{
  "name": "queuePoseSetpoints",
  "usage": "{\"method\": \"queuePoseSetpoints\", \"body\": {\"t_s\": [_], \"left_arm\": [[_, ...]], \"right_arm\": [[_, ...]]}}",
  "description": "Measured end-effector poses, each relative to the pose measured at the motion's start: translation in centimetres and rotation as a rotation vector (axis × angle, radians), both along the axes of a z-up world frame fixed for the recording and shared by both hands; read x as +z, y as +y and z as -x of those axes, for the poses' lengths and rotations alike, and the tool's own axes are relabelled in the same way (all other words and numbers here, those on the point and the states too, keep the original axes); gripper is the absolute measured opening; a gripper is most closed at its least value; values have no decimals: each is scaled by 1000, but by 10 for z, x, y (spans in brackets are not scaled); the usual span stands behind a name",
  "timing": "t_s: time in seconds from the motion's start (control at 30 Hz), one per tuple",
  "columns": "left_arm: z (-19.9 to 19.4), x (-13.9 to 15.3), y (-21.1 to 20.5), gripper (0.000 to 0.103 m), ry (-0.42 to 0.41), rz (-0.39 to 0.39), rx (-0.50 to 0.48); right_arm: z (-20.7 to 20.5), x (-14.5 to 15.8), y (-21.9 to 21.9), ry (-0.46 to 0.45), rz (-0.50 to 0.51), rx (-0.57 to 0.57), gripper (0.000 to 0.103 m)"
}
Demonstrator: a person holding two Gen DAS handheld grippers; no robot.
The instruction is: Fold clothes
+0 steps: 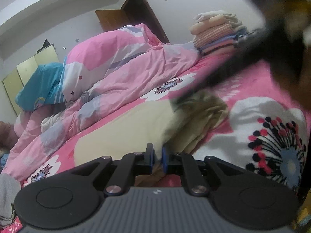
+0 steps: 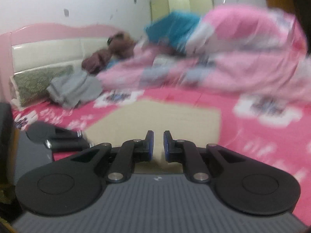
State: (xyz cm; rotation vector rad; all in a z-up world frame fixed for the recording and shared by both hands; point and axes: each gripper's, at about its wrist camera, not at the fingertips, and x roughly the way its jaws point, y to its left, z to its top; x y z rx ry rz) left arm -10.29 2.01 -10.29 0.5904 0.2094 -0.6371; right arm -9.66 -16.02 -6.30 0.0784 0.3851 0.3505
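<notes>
Cream garment (image 1: 124, 128) flat on bed; left hand-held gripper (image 1: 158, 158) pinching it, right (image 2: 158, 144) narrow, empty.

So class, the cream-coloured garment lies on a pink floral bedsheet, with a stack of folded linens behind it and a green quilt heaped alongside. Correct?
Not quite: the heaped quilt is pink, not green, as the left wrist view shows. The cream-coloured garment does lie on the pink floral bedsheet, with the stack of folded linens behind it.

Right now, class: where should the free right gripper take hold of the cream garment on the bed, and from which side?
Grip the cream garment at its near flat edge, coming low from the bedside. It lies flat there; the far end is bunched. The left gripper seems to pinch it already.
</notes>
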Motion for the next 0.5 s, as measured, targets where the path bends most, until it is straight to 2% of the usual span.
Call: {"method": "queuePoseSetpoints", "body": {"t_s": [0.07,0.13,0.23,0.33,0.43,0.5], "left_arm": [[5,1,2,17,-4,3,16],[15,6,6,20,-9,25,19],[24,19,16,20,1,106,33],[19,27,25,20,-3,148,120],[3,26,38,20,62,167,222],[-7,17,45,19,122,135,259]], "right_arm": [[-4,-22,-1,29,-21,11,8],[0,-21,1,16,-5,11,8],[0,-21,-1,18,-21,10,8],[1,-22,-3,17,-39,10,8],[2,-23,-5,17,-57,10,8],[2,-24,-6,17,-66,10,8]]}}
